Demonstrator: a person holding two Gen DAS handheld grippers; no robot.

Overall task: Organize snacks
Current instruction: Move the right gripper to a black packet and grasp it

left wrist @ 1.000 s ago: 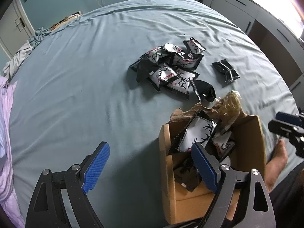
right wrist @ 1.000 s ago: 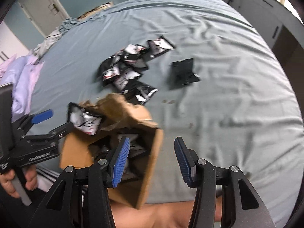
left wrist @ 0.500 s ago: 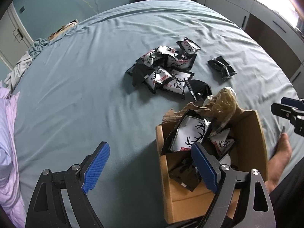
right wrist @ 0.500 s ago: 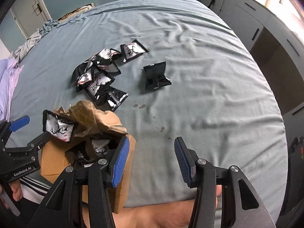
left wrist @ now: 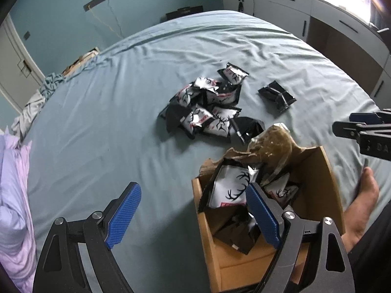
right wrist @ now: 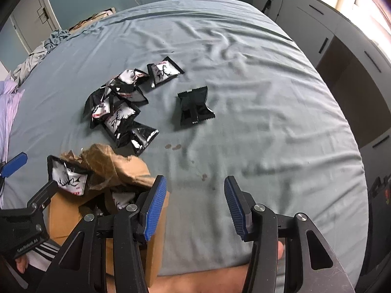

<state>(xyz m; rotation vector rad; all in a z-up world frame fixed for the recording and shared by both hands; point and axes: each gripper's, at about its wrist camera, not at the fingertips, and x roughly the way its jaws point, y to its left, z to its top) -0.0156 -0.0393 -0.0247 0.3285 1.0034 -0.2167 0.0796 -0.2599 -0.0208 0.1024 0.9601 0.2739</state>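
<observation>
Both wrist views angled down, sharing bed (left wrist: 122, 102) (right wrist: 256, 122), box (left wrist: 325, 171) (right wrist: 63, 219).

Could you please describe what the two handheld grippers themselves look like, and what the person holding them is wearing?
Both the left gripper and the right gripper have black, open-framed metal arms with silver pivot bolts, ending in blue textured pads. The left gripper's body carries white lettering in the right wrist view. The person wears dark clothing with white stripes.
</observation>
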